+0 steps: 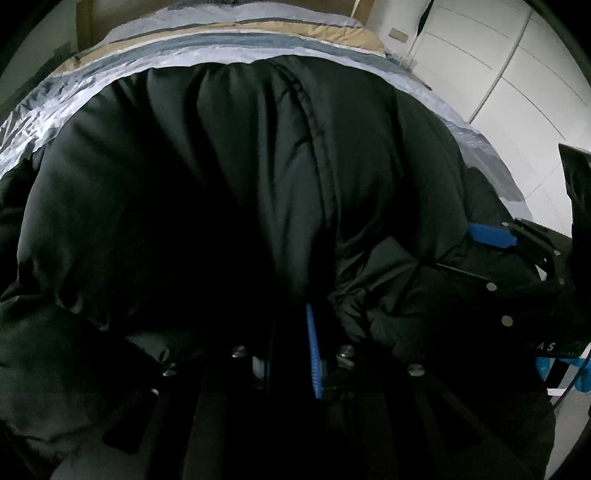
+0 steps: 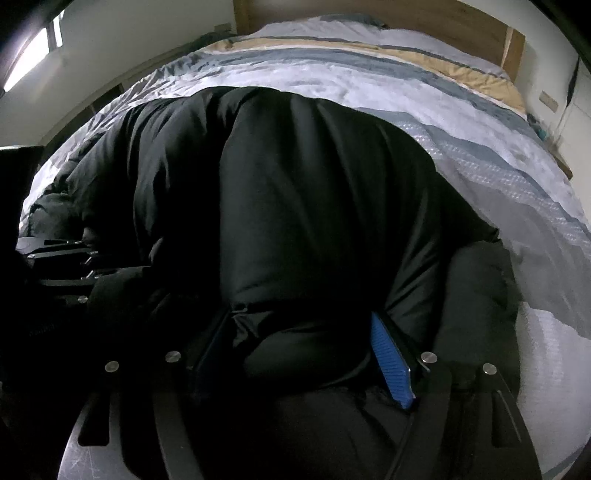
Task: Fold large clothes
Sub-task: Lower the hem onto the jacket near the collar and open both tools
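A large black puffer jacket (image 1: 207,184) lies on a striped bed and fills both views; in the right wrist view it (image 2: 295,206) bulges up in front of the camera. My left gripper (image 1: 291,332) is shut on a fold of the jacket's near edge; one blue pad (image 1: 314,354) shows. My right gripper (image 2: 306,343) is closed on a thick roll of the jacket, with fabric filling the gap between its fingers (image 2: 391,358). The right gripper also shows in the left wrist view (image 1: 491,236) at the right, beside the jacket.
The bed cover (image 2: 406,85) has grey, white and tan stripes. A wooden headboard (image 2: 424,18) stands at the back. White wardrobe doors (image 1: 498,74) are on the right. A window (image 2: 29,62) is at the left.
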`<control>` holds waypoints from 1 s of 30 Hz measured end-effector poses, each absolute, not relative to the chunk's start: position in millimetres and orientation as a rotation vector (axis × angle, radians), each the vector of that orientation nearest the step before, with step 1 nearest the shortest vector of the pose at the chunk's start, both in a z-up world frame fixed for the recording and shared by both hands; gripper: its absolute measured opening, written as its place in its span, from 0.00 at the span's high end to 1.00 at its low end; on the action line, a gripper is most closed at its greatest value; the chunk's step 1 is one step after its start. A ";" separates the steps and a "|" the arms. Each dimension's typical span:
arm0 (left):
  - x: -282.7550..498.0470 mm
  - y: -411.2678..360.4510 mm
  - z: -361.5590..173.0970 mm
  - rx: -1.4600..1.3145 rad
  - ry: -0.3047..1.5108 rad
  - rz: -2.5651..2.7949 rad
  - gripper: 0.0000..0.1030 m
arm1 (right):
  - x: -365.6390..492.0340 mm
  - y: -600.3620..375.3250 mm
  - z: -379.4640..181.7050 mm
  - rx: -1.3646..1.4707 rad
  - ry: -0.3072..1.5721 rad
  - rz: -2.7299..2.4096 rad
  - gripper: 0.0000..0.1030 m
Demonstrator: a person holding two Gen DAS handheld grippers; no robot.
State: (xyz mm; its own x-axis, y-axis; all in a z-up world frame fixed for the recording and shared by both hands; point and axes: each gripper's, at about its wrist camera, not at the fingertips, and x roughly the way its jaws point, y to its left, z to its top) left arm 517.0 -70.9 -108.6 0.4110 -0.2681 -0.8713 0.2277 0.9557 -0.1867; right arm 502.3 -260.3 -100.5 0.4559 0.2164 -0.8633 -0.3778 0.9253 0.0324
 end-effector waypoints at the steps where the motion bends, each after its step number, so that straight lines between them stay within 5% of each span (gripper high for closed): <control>1: 514.7 -70.8 -109.6 -0.040 1.101 -0.311 0.86 | 502.5 -261.4 -101.0 -0.166 1.034 0.370 0.28; 26: 500.3 -90.1 -90.6 0.092 1.065 -0.255 0.85 | 495.0 -255.2 -91.2 -0.158 1.047 0.302 0.27; 30: 487.0 -85.7 -62.9 0.094 1.049 -0.219 0.69 | 482.3 -263.4 -76.0 -0.088 1.078 0.278 0.25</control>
State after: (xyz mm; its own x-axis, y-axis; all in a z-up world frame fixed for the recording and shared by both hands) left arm 487.0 -85.7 -62.9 0.4793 -0.1347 -0.8672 0.2240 0.9742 -0.0275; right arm 482.3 -263.4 -76.0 0.4421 0.1811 -0.8785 -0.2664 0.9617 0.0641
